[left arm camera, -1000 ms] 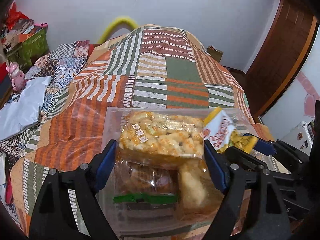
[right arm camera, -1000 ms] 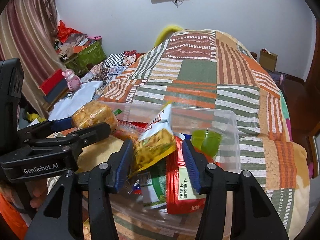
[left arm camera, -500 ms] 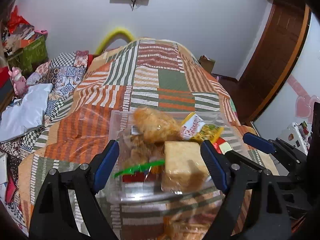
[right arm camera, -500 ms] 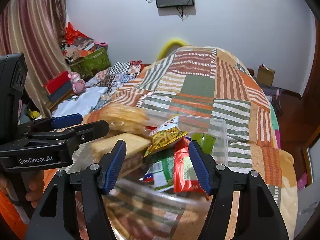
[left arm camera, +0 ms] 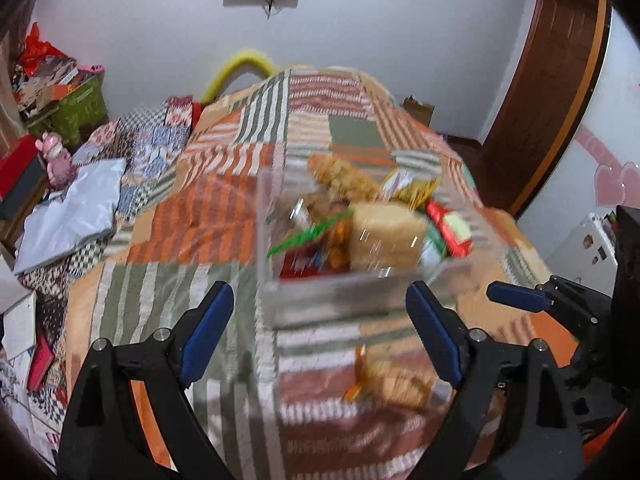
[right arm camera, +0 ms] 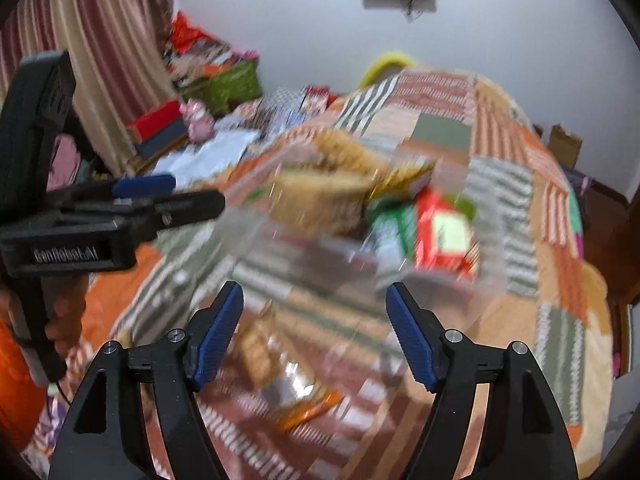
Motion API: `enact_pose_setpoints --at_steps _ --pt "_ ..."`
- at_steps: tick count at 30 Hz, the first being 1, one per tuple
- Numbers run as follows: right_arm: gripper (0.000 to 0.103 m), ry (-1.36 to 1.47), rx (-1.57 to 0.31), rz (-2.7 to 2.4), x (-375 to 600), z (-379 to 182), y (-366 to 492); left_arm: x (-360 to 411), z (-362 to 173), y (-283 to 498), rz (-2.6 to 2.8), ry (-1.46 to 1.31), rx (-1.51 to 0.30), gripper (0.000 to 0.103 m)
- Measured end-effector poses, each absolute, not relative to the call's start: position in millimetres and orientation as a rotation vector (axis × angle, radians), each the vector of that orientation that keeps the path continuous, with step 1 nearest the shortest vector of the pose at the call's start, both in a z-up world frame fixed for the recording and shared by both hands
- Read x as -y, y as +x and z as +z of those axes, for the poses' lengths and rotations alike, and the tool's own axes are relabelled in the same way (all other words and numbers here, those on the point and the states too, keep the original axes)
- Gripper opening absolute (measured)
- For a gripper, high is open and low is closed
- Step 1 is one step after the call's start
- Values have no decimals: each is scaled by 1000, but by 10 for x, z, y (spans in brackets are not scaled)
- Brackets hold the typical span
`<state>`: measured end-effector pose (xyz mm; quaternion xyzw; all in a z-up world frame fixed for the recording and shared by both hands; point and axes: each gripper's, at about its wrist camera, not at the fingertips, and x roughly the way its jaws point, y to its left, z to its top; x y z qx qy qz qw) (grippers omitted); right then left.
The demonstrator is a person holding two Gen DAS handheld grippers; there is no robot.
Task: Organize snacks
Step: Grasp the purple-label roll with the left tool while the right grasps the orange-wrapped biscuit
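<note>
A clear plastic bin [left arm camera: 320, 300] full of snack packets sits on the patchwork bedspread; it also shows in the right wrist view [right arm camera: 492, 264]. Inside it are a tan puffed-rice block [left arm camera: 384, 236], a red packet [right arm camera: 444, 236] and a yellow packet [left arm camera: 408, 190]. A small orange-wrapped snack [left arm camera: 384, 376] lies on the bedspread nearer than the bin, also in the right wrist view [right arm camera: 308, 412]. My left gripper [left arm camera: 320, 332] is open and empty, short of the bin. My right gripper [right arm camera: 316, 332] is open and empty above the loose snack. Both views are motion-blurred.
The bedspread [left arm camera: 224, 216] runs to the far wall. Clutter, a green box [left arm camera: 80, 112] and a pink toy [left arm camera: 56, 156] lie to the left. A brown door [left arm camera: 552, 92] stands at the right. The left gripper's body [right arm camera: 100, 224] crosses the right wrist view's left side.
Both grippers have opened and pulled back from the bin. A second ago the right one was shut on the yellow packet, which now lies in the bin with the rice cracker bag.
</note>
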<state>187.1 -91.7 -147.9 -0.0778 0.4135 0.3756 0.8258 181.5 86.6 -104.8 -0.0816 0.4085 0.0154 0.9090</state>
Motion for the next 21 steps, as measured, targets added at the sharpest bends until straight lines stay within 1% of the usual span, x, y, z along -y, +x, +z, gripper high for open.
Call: enact_pose_setpoints --at_steps 6,10,11,12,13,14,15,21 --pt "71 -182 -1026 882 741 -1872 1833 -1016 -1350 1628 59 -200 -917 88" --pt "71 -233 -1069 885 610 -2034 1811 -1096 -1505 1501 75 -221 -954 88" --pt "67 -245 -1069 878 589 -2057 1813 -1114 -1536 1478 80 -224 -963 88" --pt "61 -253 -1064 874 589 -2060 1794 -1131 -1566 1445 85 -227 -971 88" --pt "57 -255 -1060 874 589 -2050 1789 -1147 -1597 1406 89 -233 -979 88" --pt "45 -253 -1060 877 587 -2039 1791 -1157 -1618 1378 92 -237 -985 88" --pt "42 -245 -1063 877 595 -2023 1799 -1170 -1649 1322 97 -243 -994 88" --pt "38 -219 -1036 876 663 -1900 1673 -1194 -1693 1040 122 -258 -1015 88"
